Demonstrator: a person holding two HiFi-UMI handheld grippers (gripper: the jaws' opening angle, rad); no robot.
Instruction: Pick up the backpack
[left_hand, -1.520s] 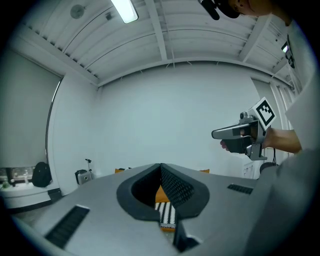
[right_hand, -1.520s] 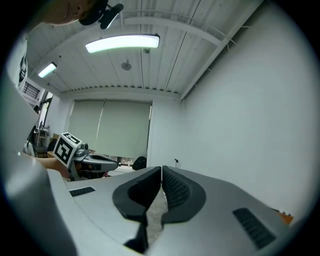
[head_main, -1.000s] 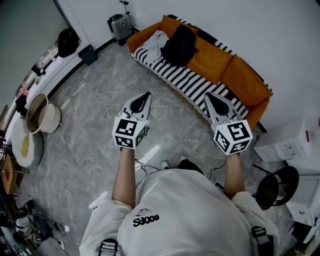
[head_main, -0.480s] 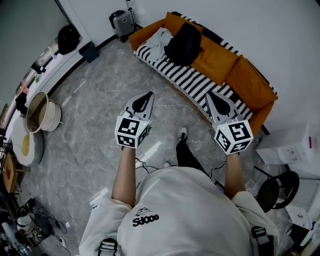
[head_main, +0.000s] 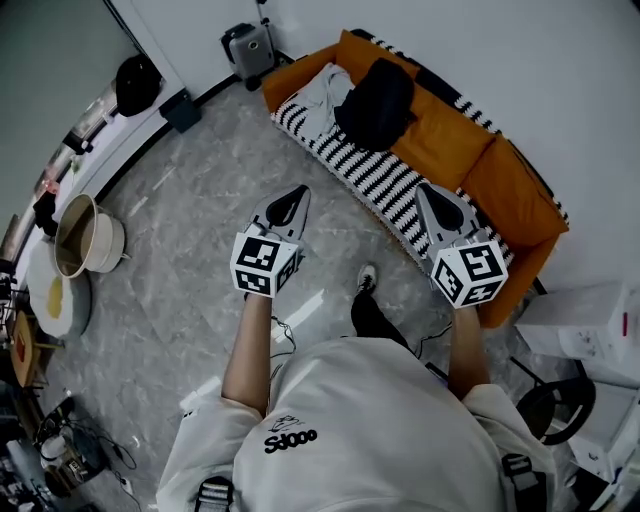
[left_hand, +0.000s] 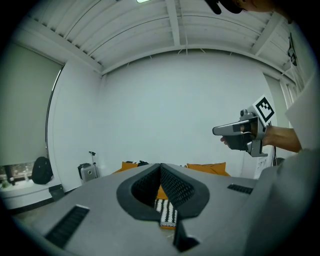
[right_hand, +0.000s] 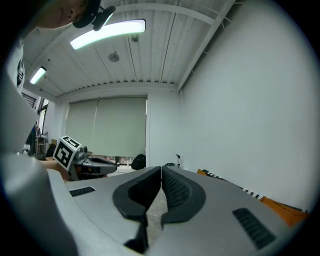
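A black backpack rests on the orange sofa, leaning against its back cushions near the left end. My left gripper hovers over the grey floor, well short of the sofa, its jaws shut and empty. My right gripper is held beside it above the sofa's striped front edge, also shut with nothing in it. In the left gripper view the shut jaws point at the sofa, with the right gripper at the right. The right gripper view shows shut jaws and the left gripper.
A black-and-white striped cover lies over the sofa seat, with a white cloth beside the backpack. A small grey suitcase stands at the wall left of the sofa. A round tub sits at the left. White boxes and a black stool are at the right.
The person has stepped forward toward the sofa with both grippers carried along, still shut. The sofa and backpack sit lower and closer in the head view, and a foot now shows between the arms.
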